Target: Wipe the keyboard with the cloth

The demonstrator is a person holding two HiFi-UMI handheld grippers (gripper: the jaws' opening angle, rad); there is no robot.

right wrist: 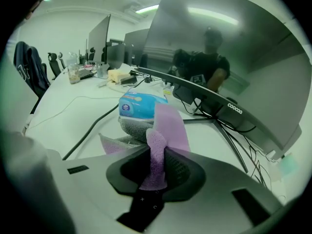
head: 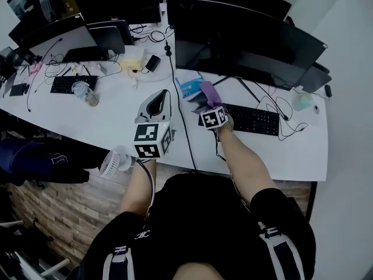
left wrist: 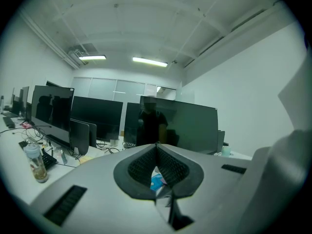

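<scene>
The black keyboard (head: 252, 119) lies on the white desk (head: 116, 121) under a large monitor (head: 245, 45), right of my right gripper (head: 205, 102). That gripper is shut on a purple cloth (head: 208, 92), which it holds above the desk just left of the keyboard's left end. In the right gripper view the cloth (right wrist: 168, 126) stands up between the closed jaws of the right gripper (right wrist: 157, 149), in front of a blue tissue pack (right wrist: 139, 105). My left gripper (head: 158, 95) hovers over the desk to the left. In its own view the left gripper (left wrist: 157, 146) is shut and holds nothing.
A black cable (head: 180, 115) runs across the desk between the grippers. A blue tissue pack (head: 189, 86) lies beyond the cloth. At the far left stand a drink cup (head: 87, 93) and a second keyboard (head: 73, 83). A small white fan (head: 116, 161) sits at the desk's front edge.
</scene>
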